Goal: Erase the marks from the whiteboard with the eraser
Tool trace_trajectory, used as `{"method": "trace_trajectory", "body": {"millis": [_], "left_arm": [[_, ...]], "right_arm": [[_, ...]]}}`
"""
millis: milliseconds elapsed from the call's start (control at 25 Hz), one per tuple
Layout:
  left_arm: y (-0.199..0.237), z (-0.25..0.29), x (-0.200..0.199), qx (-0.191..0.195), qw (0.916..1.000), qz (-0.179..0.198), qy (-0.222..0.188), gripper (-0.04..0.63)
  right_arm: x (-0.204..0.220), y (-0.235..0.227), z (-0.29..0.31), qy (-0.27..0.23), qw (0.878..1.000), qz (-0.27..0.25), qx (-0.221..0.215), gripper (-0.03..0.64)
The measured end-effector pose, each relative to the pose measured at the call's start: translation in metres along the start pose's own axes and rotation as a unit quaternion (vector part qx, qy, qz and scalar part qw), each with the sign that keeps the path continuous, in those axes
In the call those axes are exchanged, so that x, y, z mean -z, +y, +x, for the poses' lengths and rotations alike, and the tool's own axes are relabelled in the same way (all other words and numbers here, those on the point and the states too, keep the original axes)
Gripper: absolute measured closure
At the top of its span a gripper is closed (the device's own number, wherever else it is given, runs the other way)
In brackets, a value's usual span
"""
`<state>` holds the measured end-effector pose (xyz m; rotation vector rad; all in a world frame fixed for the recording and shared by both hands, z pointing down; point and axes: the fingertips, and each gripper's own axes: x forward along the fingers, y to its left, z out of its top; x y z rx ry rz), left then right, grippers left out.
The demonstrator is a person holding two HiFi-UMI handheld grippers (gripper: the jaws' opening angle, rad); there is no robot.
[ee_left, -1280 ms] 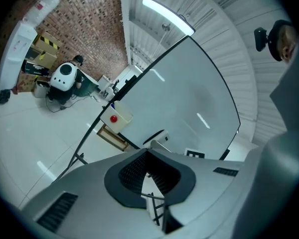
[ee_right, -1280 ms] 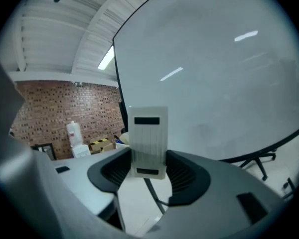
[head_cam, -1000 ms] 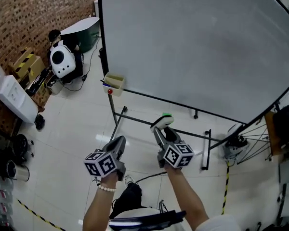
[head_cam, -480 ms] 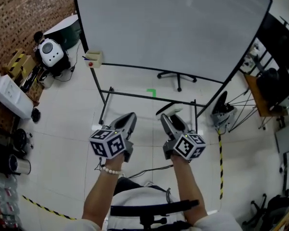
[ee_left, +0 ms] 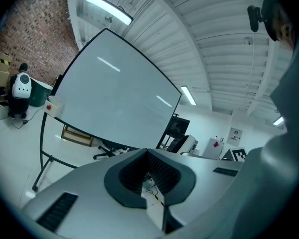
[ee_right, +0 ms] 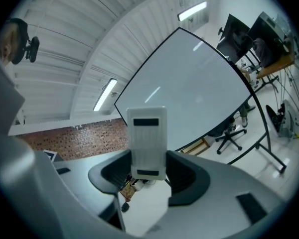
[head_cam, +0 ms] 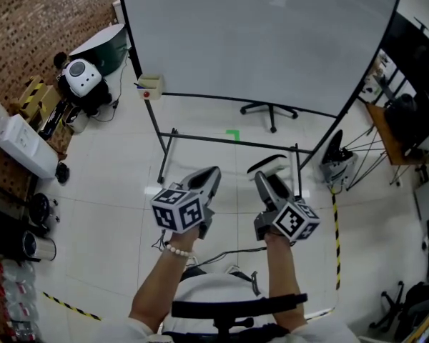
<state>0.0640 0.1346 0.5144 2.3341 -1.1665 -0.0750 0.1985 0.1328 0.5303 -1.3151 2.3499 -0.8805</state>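
Note:
The whiteboard point(head_cam: 257, 41) stands on a black wheeled frame and fills the top of the head view; I see no marks on its surface. It also shows in the left gripper view as whiteboard point(ee_left: 114, 103) and in the right gripper view as whiteboard point(ee_right: 189, 88). My right gripper point(head_cam: 263, 176) is shut on the white eraser point(head_cam: 267, 164), which sticks out between the jaws as eraser point(ee_right: 148, 141). My left gripper point(head_cam: 213, 173) is shut with nothing in it. Both hang well short of the board, over the floor.
A small box point(head_cam: 150, 86) hangs on the board frame's left post. A white rounded machine point(head_cam: 82, 77) and a dark bin point(head_cam: 113, 45) stand at the left. An office chair base point(head_cam: 270, 109) sits behind the board. A desk point(head_cam: 393, 120) and screens are at the right.
The view has pulled back from the board, so the whole board now shows. Both grippers sit farther from it and lower in the picture, the eraser still held.

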Motion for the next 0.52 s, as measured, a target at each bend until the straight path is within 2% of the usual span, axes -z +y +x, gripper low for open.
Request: {"method": "trace_trajectory", "body": {"millis": [80,320,520], "left_arm": [[-0.001,0.001,-0.005,0.012,0.9999,0.001,-0.001,0.603],[0.023,-0.031,-0.028,0.066,0.9968,-0.039,-0.024,0.603],[0.001,0.012,-0.031,0.084,0.9945,-0.046,-0.043,0.603]], "right_arm": [[-0.004,0.002,0.003,-0.006,1.000,0.000,0.004,0.370],[0.015,0.045,0.023,-0.016,1.000,0.001,0.013,0.370],[-0.010,0.001,0.020,-0.016,1.000,0.003,0.013,0.370]]}}
